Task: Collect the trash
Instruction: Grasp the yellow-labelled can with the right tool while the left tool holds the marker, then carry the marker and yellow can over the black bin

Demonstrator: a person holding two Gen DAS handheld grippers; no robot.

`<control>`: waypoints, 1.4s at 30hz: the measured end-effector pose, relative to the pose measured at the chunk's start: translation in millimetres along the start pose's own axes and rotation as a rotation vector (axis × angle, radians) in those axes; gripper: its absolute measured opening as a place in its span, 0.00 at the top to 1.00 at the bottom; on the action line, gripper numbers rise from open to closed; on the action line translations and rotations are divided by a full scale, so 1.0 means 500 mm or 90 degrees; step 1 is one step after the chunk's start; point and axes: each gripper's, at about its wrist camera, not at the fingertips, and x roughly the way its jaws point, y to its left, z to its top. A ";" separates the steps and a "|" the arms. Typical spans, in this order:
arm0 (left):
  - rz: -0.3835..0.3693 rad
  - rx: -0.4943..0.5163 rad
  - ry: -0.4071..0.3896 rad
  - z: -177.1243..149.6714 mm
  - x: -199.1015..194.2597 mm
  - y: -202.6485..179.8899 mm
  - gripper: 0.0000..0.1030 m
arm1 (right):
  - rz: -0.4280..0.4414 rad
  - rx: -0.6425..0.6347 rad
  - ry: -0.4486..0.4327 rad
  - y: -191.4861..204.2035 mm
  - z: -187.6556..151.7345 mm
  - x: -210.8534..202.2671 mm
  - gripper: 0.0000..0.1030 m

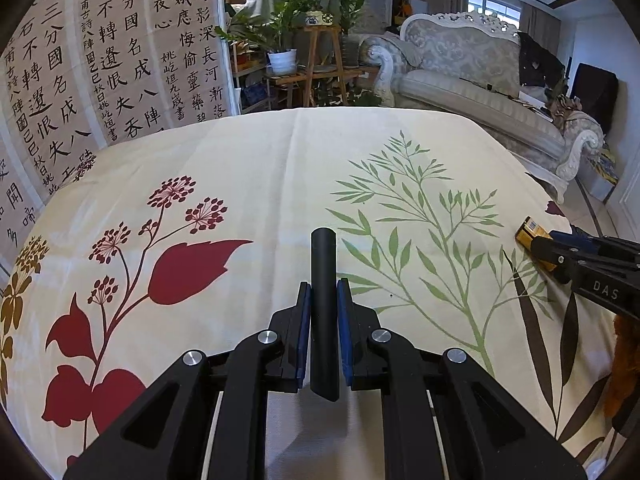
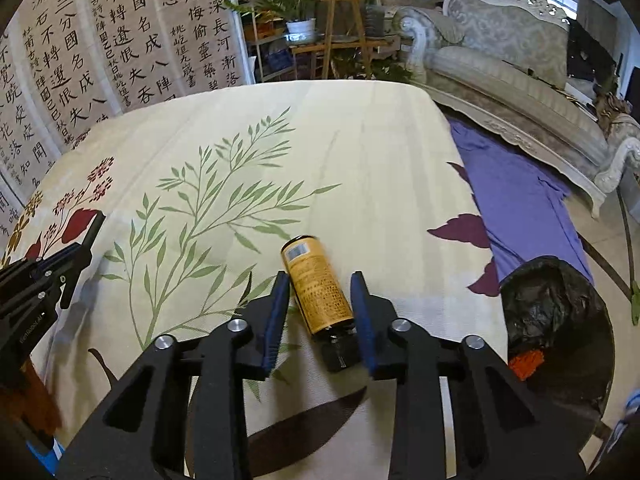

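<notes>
My left gripper (image 1: 324, 286) is shut on a black tube (image 1: 324, 256), which sticks out forward past its blue pads above the floral tablecloth (image 1: 260, 168). In the right wrist view it comes in from the left edge as left gripper (image 2: 74, 258). A yellow can (image 2: 316, 284) with a black cap lies slanted on the tablecloth (image 2: 360, 140) between the fingers of my right gripper (image 2: 319, 280). Gaps show beside the can, so the jaws stand open around it. The left wrist view shows the right gripper (image 1: 542, 242) at the yellow can (image 1: 530, 234) near the table's right edge.
A black trash bag (image 2: 560, 308) stands open by the table's right corner with something orange (image 2: 528, 362) inside. A purple cloth (image 2: 516, 200) lies on the floor beside a pale sofa (image 2: 520, 68). A calligraphy screen (image 1: 100, 60) and potted plants (image 1: 288, 40) stand behind the table.
</notes>
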 end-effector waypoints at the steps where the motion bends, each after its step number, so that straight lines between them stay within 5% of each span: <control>1: 0.000 0.000 0.000 0.000 0.000 0.000 0.86 | 0.000 -0.002 0.001 0.002 0.000 0.001 0.73; 23: -0.009 0.007 -0.012 -0.010 -0.014 -0.031 0.86 | -0.025 -0.007 -0.020 0.010 -0.040 -0.045 0.77; 42: -0.119 0.105 -0.040 -0.022 -0.070 -0.241 0.86 | -0.093 0.132 -0.077 -0.148 -0.170 -0.192 0.77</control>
